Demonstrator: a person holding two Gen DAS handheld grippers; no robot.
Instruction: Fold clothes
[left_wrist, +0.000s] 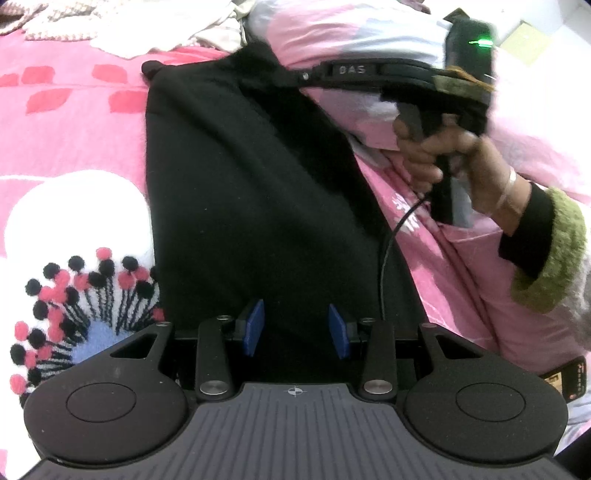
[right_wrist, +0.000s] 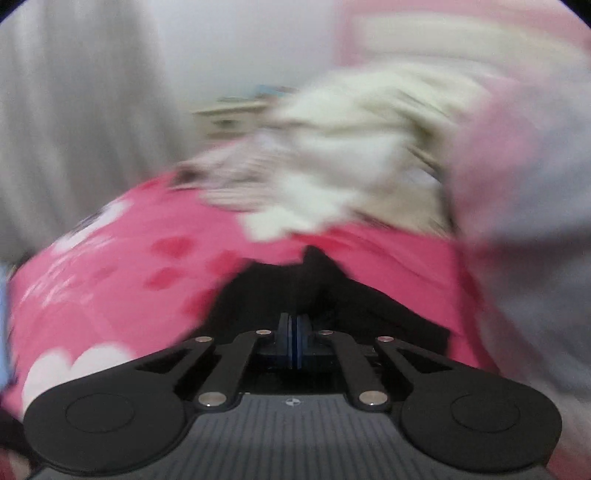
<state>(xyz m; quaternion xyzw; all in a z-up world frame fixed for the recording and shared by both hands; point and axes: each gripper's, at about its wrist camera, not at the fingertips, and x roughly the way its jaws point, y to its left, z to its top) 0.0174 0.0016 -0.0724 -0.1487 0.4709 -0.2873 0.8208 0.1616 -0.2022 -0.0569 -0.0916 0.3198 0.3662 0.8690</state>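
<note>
From my left hand-held gripper (left_wrist: 296, 329) I look down its fingers at the black garment (left_wrist: 243, 192), which lies spread on the bed's pink patterned cover (left_wrist: 74, 125); the jaws stand released, blue pads parted, with the near edge of the cloth running under and between them, though I cannot see the pads pressing on it; to the left of this gripper is the flower print on the cover, and ahead and further left a heap of pale clothes (left_wrist: 155, 33) waits at the far side; ahead and to the right, my right hand (left_wrist: 443, 162) holds the other tool by its grip, its nose reaching to the garment's far right part; in its own view, badly smeared, the right hand-held gripper (right_wrist: 294, 339) is clenched, pads together, with black cloth directly ahead of the tips, but I cannot tell whether any fabric is caught between them; I judge I am at the start of a fold on the black piece, taking hold of its edges; the next move calls for the left jaws to close on the near edge and a confirmed pinch on the right, before both lift and carry the cloth over.
</note>
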